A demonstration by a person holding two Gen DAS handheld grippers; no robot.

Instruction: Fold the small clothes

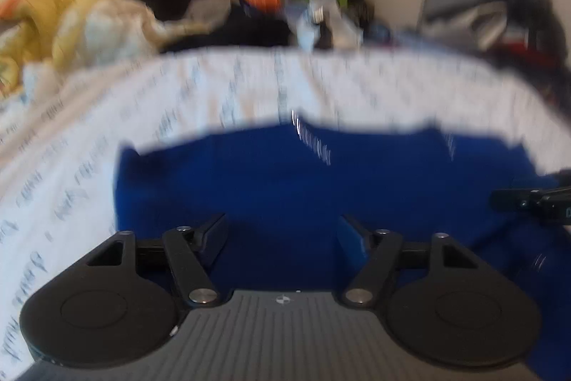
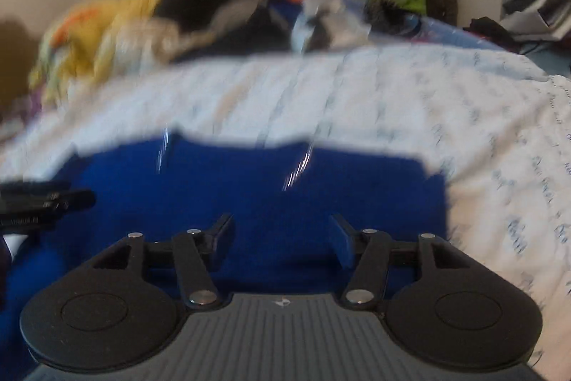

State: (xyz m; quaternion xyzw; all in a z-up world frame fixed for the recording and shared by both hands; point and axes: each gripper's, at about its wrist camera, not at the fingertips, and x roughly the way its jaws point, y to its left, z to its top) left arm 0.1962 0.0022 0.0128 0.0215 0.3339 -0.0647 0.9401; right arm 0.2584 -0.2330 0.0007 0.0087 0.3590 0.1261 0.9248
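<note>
I hold both tools over the blue garment (image 1: 285, 188) on the bed (image 1: 214, 88). Left tool (image 1: 282, 234) and right tool (image 2: 282, 234): jaws apart, nothing gripped.

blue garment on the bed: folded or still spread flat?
Cannot tell. The blue garment lies flat on the printed sheet, far edge roughly straight; blur hides any layers.

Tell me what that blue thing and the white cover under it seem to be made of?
The blue garment looks like soft matte cloth, perhaps knit or fleece: it lies limp with a wavy edge and no shine, though blur hides the weave. The white bed cover seems a thin printed woven fabric, likely cotton: it is matte and creased, with faint bluish markings.
</note>
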